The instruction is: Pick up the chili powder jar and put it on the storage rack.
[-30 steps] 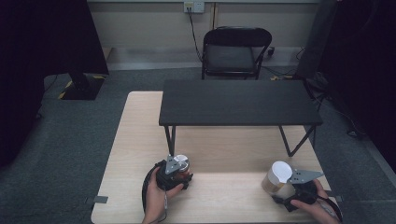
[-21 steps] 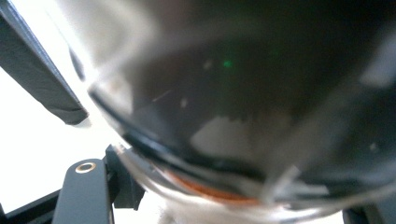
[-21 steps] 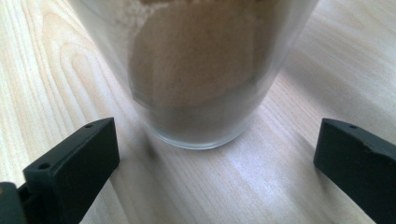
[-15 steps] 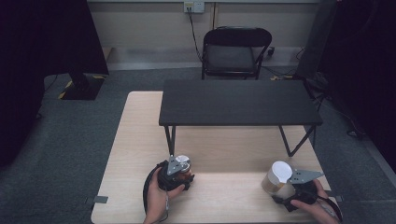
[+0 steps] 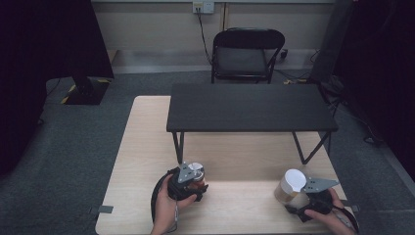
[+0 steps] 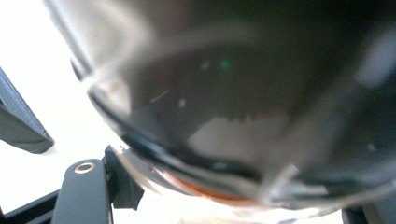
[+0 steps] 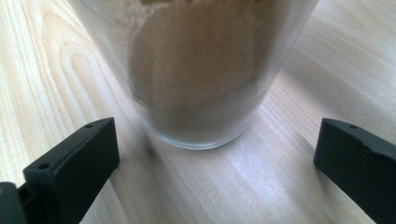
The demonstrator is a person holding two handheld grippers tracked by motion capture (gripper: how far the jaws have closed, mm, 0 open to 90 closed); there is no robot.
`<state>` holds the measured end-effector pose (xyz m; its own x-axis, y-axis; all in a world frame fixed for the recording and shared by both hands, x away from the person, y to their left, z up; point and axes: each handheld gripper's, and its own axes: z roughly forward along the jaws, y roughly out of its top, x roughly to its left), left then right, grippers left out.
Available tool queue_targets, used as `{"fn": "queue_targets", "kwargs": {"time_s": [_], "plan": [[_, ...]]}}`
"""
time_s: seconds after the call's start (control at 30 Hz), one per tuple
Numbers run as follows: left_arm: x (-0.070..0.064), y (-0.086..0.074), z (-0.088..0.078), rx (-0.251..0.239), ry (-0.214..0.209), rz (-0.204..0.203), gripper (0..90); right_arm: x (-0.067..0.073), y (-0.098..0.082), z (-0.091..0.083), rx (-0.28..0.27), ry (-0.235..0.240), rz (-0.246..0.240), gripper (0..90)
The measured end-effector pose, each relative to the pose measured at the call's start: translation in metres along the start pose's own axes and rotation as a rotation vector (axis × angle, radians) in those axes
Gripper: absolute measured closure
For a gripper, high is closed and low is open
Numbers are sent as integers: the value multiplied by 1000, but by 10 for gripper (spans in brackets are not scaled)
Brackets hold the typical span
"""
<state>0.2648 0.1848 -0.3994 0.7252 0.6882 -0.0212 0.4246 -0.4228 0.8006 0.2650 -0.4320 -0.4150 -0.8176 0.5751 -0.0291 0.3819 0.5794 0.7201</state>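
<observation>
While both jars stand near the worktop's (image 5: 147,147) front edge, we see from the high view that the left gripper (image 5: 188,182) has eased slightly back toward that edge with its dark jar (image 5: 195,172); the right gripper (image 5: 313,200) has stayed by the white-lidded jar (image 5: 291,186) toward the front right corner. The left gripper view puts dark glass hard against the lens, and we cannot tell the jaws' state. In the right gripper view the jaws stand wide apart, flanking the brown-filled jar untouched, so we judge a grasp is being lined up.

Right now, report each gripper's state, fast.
Left gripper: hard against a dark jar; open or shut cannot be told.
Right gripper: open, jaws apart either side of the glass jar of brown powder.
</observation>
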Motion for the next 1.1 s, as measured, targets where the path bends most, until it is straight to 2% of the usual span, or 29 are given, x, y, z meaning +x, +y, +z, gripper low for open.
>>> {"fn": "queue_targets", "kwargs": {"time_s": [0.37,0.87,1.1], "plan": [[4,24,-18,-19,-18,15,306,0,0,0,0,0,0,0],[10,53,-33,-6,-42,24,306,0,0,0,0,0,0,0],[12,71,-40,-5,-45,46,306,0,0,0,0,-1,1,0]]}}
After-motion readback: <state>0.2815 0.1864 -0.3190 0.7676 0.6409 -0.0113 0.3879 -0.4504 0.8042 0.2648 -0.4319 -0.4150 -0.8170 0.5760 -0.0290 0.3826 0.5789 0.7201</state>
